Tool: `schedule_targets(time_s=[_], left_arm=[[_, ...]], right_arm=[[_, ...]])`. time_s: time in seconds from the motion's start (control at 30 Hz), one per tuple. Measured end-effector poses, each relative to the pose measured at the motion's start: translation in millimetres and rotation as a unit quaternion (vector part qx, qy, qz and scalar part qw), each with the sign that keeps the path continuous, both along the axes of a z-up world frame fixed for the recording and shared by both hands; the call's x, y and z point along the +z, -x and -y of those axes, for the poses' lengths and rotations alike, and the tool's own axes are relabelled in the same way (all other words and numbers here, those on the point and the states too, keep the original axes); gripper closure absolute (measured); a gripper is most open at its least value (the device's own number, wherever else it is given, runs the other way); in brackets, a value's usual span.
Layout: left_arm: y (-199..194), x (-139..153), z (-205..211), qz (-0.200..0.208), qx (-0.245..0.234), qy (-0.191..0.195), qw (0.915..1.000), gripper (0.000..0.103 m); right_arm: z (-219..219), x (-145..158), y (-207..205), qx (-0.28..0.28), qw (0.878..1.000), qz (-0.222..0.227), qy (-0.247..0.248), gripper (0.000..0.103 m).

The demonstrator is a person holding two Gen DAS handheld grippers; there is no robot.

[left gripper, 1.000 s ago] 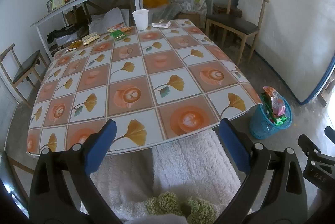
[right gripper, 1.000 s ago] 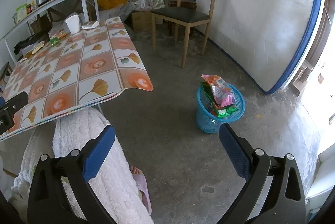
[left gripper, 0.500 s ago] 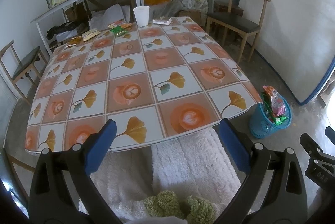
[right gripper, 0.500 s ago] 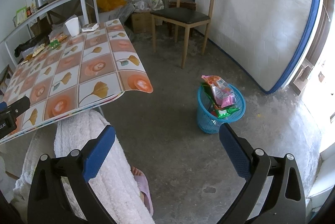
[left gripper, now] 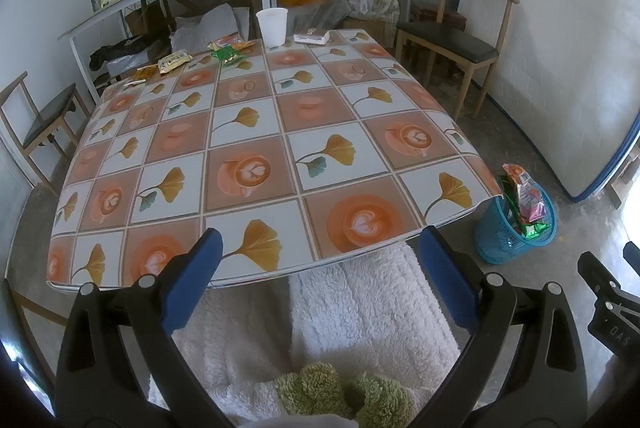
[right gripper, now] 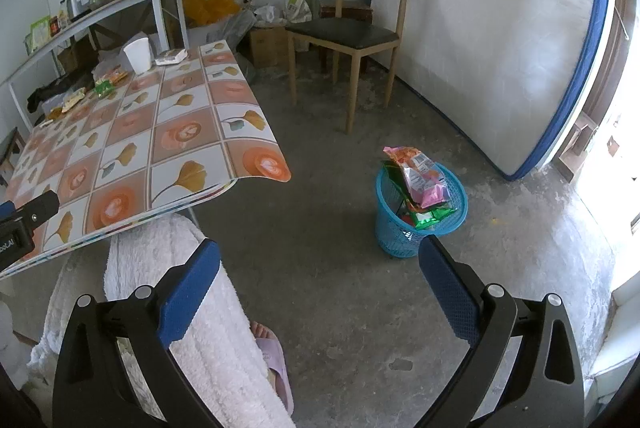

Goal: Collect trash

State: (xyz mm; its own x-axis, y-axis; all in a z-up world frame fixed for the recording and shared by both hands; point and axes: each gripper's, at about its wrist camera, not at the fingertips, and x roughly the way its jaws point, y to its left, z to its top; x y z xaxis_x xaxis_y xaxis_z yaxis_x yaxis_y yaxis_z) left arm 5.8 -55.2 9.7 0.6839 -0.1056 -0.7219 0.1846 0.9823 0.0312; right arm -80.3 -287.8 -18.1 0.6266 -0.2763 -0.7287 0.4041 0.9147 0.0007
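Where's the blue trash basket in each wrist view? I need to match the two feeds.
Left wrist: basket at the right edge, on the floor just past the table's near right corner, wrappers sticking out.
Right wrist: basket right of centre on the bare floor, just above the right finger.
Shared landmark: the white cup at the table's far end.

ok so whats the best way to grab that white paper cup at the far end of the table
The white cup stands upright with its mouth open, near the table's far edge. Grip it across the side wall, about mid-height, coming in level from the near side, probably with the open left gripper. Squeeze lightly, since a thin wall may crumple. The flat white packet lies just right of it.
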Motion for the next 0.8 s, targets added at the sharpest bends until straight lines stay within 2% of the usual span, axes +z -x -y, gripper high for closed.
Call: schedule_targets(time_s=[0.8], left_arm=[[-0.7, -0.2, -2.5, -0.001, -0.001, 0.000, 1.0000, 0.008]], right_arm=[[-2.4, 5.2, -0.1, -0.001, 1.000, 0.003, 0.000, 0.006]])
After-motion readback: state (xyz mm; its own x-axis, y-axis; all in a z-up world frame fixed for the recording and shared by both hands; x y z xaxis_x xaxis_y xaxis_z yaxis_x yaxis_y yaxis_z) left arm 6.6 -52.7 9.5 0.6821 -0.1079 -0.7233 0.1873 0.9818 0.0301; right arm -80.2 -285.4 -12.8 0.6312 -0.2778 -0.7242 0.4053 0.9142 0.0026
